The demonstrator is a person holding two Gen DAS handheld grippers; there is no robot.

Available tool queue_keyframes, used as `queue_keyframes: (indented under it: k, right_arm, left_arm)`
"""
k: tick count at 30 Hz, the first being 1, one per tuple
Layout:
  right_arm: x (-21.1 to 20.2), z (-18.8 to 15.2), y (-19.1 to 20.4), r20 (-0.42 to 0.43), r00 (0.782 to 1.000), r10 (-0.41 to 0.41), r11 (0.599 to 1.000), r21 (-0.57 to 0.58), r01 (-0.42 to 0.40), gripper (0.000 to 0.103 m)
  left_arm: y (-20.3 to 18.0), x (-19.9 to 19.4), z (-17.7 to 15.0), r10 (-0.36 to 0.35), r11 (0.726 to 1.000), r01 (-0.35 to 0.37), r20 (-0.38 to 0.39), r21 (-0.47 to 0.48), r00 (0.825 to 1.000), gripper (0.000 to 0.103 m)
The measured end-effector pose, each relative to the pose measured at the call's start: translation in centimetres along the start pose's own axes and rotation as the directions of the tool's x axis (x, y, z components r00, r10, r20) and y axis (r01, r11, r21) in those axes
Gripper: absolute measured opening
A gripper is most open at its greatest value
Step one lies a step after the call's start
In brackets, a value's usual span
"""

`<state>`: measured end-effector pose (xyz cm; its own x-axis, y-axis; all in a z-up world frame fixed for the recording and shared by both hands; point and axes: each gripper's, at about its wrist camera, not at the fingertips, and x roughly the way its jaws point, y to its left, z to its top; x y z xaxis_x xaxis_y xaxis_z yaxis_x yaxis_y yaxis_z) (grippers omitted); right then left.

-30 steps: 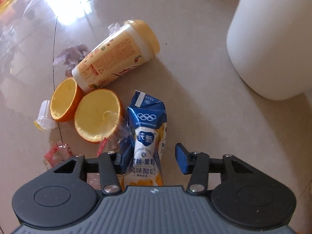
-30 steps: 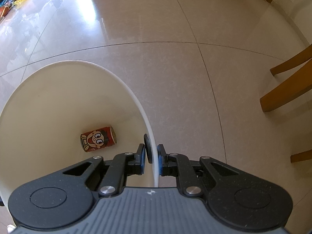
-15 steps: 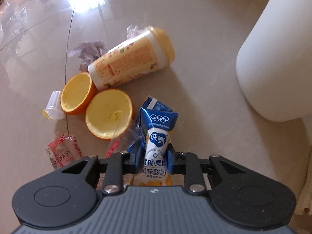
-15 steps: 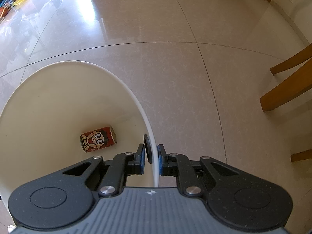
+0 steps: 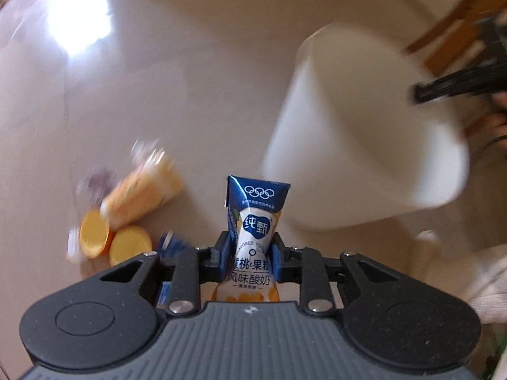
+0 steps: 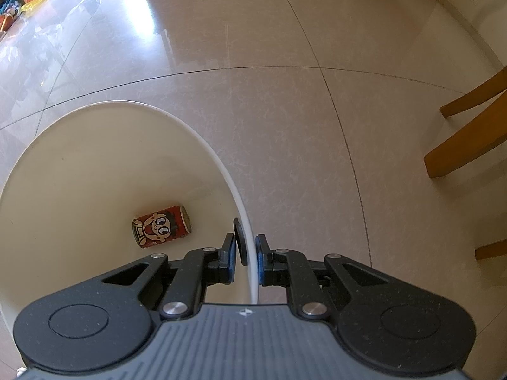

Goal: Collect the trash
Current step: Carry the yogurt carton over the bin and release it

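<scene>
My left gripper (image 5: 250,258) clamps carton (image 5: 255,221), held clear of floor (image 5: 190,79), bin (image 5: 348,158) just right. My right gripper (image 6: 246,261) pinches bin (image 6: 95,164) rim. Can (image 6: 161,226) lies inside. Cup (image 5: 142,194), orange halves (image 5: 111,240) on floor, blurred.

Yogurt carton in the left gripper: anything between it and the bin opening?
Nothing visible. The left gripper is shut on the yogurt carton, lifted off the floor. The white bin sits ahead to the right with open air between. The right gripper clamps the bin's far rim; inside lies only a red can.
</scene>
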<state>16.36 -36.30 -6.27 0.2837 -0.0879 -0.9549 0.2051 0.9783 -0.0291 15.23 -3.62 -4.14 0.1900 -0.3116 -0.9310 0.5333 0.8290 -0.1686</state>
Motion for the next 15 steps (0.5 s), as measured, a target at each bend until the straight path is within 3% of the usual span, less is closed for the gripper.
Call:
queue_keyframes:
  k: [5,10,12,13,14,15]
  right_arm:
    - [0.0,0.0,-0.1,0.001,1.0,0.0,1.0,0.001,0.0,0.015]
    - [0.1,0.0,-0.1,0.001,1.0,-0.002,1.0,0.003,0.002,0.015]
    - [0.1,0.0,-0.1,0.001,1.0,-0.001,1.0,0.002,0.001,0.015]
    - [0.1,0.0,-0.1,0.002,1.0,0.0,1.0,0.001,0.0,0.015]
    - [0.1,0.0,-0.1,0.002,1.0,0.0,1.0,0.001,0.0,0.015]
    - [0.1,0.0,-0.1,0.002,1.0,0.001,1.0,0.001,-0.001,0.015]
  left_arm:
    - [-5.1,-3.1,4.4,-0.057,0.994,0.049,0.078,0.101,0.995,0.024]
    - [-8.8,-2.1,7.0,-0.114,0.984,0.098,0.101,0.148,0.988,0.025]
    - [-9.5,-1.4,7.6,-0.117,0.984,0.101,0.099,0.148,0.988,0.043]
    - [-9.7,-1.2,7.7,-0.114,0.985,0.099,0.103,0.142,0.988,0.067]
    - [-9.8,-1.1,7.7,-0.101,0.988,0.084,0.123,0.132,0.987,0.079]
    - [-9.7,-1.1,7.6,-0.091,0.989,0.072,0.145,0.128,0.985,0.08]
